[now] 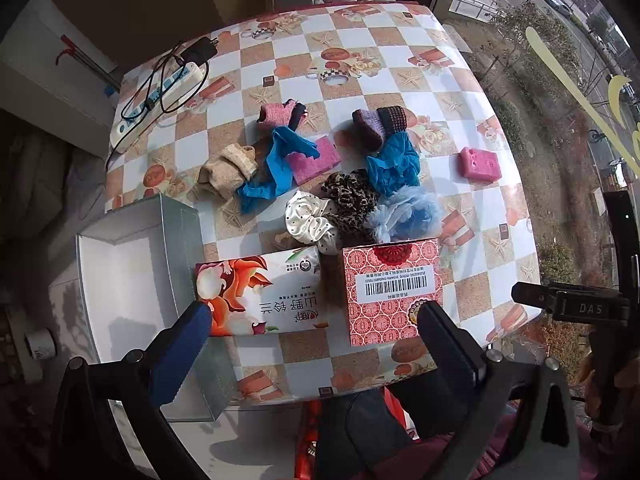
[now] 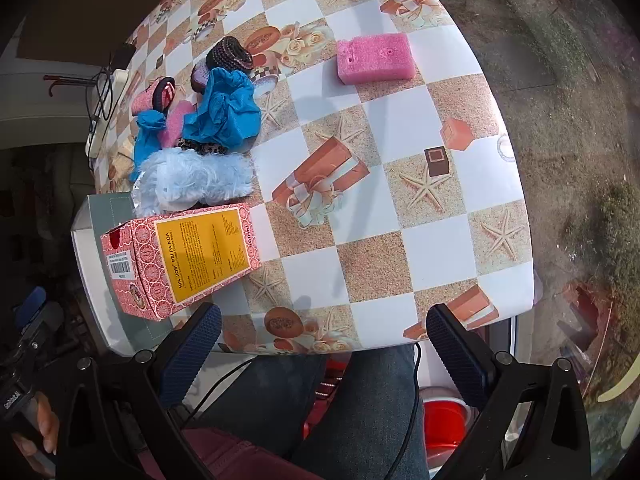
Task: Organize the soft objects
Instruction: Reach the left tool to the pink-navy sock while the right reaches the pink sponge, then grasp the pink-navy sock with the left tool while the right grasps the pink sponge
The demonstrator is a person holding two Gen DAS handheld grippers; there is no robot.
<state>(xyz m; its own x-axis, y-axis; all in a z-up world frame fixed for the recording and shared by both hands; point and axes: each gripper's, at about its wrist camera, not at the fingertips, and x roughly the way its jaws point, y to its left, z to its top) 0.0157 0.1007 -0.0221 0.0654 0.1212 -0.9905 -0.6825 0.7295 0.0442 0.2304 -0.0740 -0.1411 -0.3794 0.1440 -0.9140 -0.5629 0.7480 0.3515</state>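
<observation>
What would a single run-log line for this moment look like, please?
left hand-held gripper: open, empty | right hand-held gripper: open, empty | scrunchies, pink sponge: on table | grey box: empty

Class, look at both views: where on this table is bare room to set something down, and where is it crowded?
Free: the cloth between the lone pink sponge and the red box, and the far table beyond the socks. Crowded: the scrunchies and blue gloves mid-table.

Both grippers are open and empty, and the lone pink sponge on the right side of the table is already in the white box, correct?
Not quite. The lone pink sponge lies on the tablecloth, far from the white box, which the left wrist view shows holding nothing. The left gripper and right gripper are indeed open and empty.
</observation>
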